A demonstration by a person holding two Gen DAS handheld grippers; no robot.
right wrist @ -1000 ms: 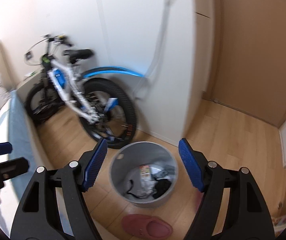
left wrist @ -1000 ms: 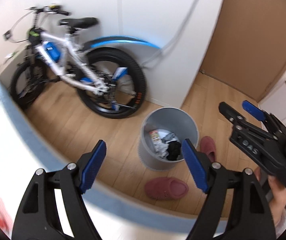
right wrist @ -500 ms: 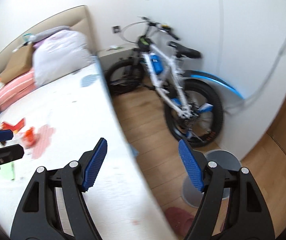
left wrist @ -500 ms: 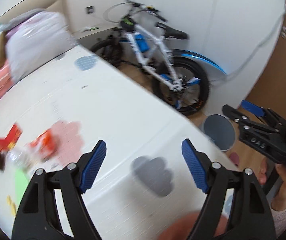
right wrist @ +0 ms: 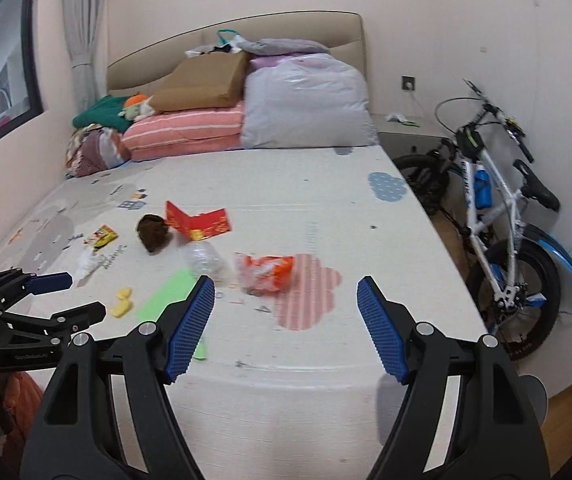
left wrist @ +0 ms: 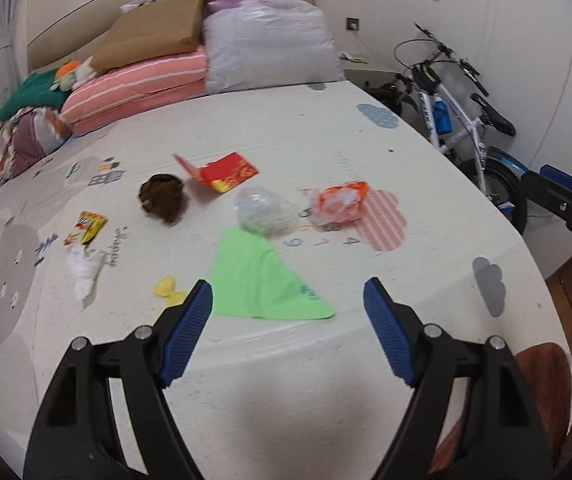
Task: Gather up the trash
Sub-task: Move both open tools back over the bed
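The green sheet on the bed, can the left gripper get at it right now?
Probably yes: the green sheet lies flat just ahead of the open, empty left gripper, nothing between them.

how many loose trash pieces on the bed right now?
8. Far row: snack packet, brown wad, red envelope. Middle: clear bag, orange wrapper. Near edge: white tissue, yellow scrap, green cloth. None visibly hidden.

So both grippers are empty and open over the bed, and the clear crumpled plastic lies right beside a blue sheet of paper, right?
Not quite: the sheet beside the clear crumpled plastic is green, as the left wrist view shows. Both grippers, left and right, are open and empty.
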